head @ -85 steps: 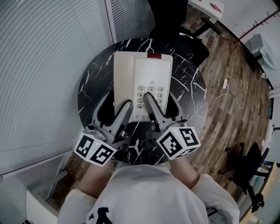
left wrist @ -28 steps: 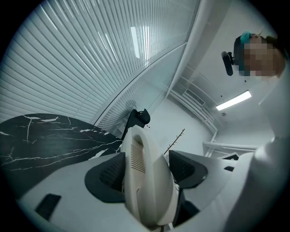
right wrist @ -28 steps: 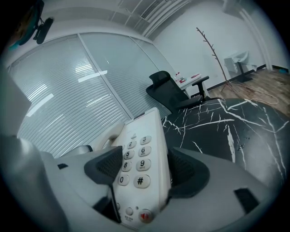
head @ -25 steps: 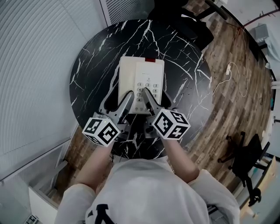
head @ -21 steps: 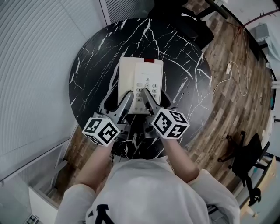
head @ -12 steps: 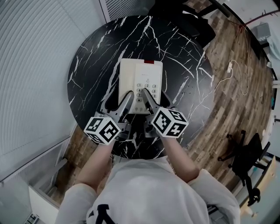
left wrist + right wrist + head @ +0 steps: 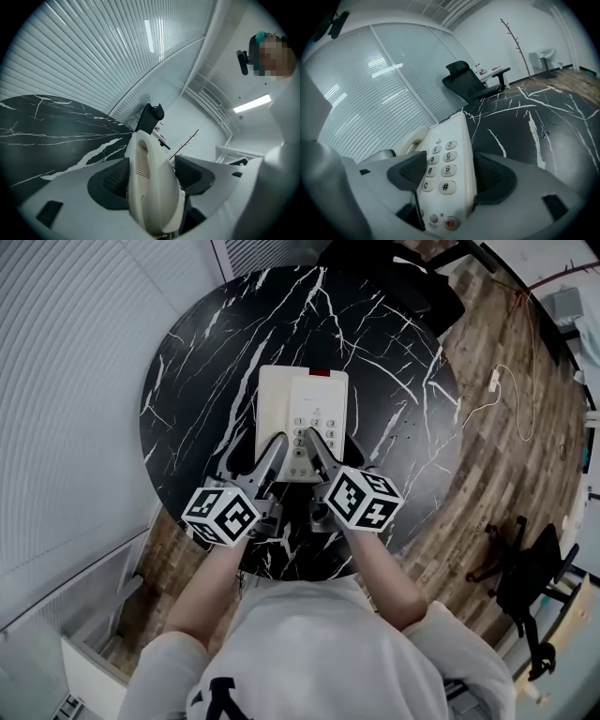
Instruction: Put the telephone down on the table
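Note:
A cream desk telephone (image 7: 302, 413) with handset and keypad lies flat over the middle of the round black marble table (image 7: 206, 362). My left gripper (image 7: 251, 456) is shut on the near left end, where the handset (image 7: 150, 187) fills the space between its pads. The keypad side (image 7: 440, 159) at the near right corner is clamped by my right gripper (image 7: 333, 451), which is shut on it. I cannot tell whether the telephone's underside touches the marble.
A black office chair (image 7: 394, 268) stands against the table's far edge and also shows as a chair (image 7: 464, 79) in the right gripper view. Slatted glass walls (image 7: 66, 381) run along the left. A white cable (image 7: 497, 390) lies on the wood floor to the right.
Since 3.4 s ago the telephone looks smaller and farther from me, lowered toward the table's middle. Over the last second both grippers and the telephone have barely shifted.

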{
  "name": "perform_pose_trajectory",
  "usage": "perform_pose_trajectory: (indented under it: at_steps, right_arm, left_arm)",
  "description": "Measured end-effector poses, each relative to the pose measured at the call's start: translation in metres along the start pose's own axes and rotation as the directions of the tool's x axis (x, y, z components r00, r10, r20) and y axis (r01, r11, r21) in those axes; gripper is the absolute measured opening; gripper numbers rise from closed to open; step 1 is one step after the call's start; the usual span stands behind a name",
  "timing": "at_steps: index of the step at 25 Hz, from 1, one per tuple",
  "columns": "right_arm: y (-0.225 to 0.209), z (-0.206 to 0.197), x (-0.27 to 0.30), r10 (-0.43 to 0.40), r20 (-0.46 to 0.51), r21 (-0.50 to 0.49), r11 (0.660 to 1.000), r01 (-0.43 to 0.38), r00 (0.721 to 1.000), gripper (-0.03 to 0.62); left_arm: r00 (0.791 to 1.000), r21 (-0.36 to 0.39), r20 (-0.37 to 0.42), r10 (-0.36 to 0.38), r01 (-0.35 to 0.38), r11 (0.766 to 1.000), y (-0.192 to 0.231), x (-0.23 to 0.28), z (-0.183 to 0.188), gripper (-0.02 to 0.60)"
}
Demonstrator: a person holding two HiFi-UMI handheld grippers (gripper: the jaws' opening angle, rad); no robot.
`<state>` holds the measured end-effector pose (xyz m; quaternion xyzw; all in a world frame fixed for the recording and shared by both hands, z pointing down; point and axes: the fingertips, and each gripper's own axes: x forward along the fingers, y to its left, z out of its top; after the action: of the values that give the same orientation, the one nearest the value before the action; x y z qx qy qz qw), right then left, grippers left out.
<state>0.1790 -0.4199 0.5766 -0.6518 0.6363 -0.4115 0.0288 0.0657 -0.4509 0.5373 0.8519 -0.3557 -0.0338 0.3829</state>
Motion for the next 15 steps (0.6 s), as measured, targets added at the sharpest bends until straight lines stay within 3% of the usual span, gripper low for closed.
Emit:
perform_pose_trajectory:
  at_steps: [15]
  right_arm:
    - [-0.012, -0.008, 0.010, -0.031, -0.027, 0.013, 0.999, 0.032, 0.999, 0.330]
  left_arm:
    - [0.999, -0.011, -0.028, 0.015, -0.016, 1.000, 0.011, 0.011, -0.011, 0.301]
